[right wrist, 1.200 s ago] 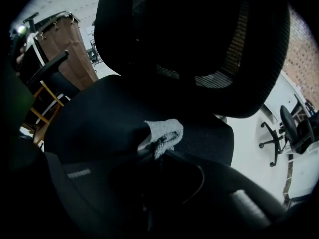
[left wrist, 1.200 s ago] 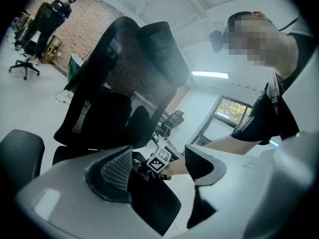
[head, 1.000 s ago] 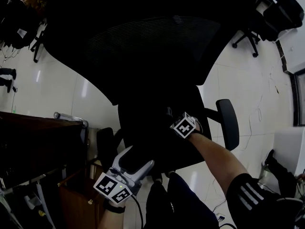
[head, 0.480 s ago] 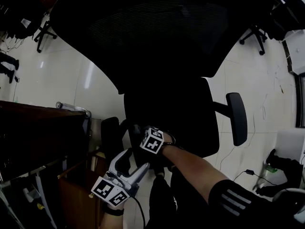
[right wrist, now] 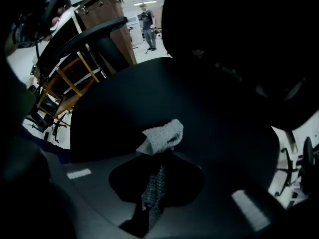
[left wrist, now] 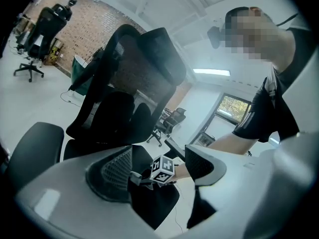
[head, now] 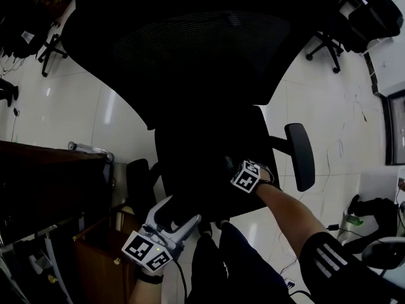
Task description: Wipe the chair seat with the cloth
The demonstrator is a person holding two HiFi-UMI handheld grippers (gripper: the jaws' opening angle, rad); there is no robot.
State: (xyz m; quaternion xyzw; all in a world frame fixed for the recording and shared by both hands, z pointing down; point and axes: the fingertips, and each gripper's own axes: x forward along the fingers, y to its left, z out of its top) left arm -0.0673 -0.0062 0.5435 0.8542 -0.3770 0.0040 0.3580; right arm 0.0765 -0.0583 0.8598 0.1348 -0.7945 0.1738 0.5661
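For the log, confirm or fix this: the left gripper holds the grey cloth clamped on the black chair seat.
Wrong gripper: the right gripper holds the grey cloth clamped on the black chair seat, as the right gripper view shows. The left gripper is open, nothing between its jaws.

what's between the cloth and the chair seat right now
Nothing visible. The right claw is shut on the cloth, and the cloth's bunched end rests directly on the chair seat. The bare seat around it shows no obstacle.
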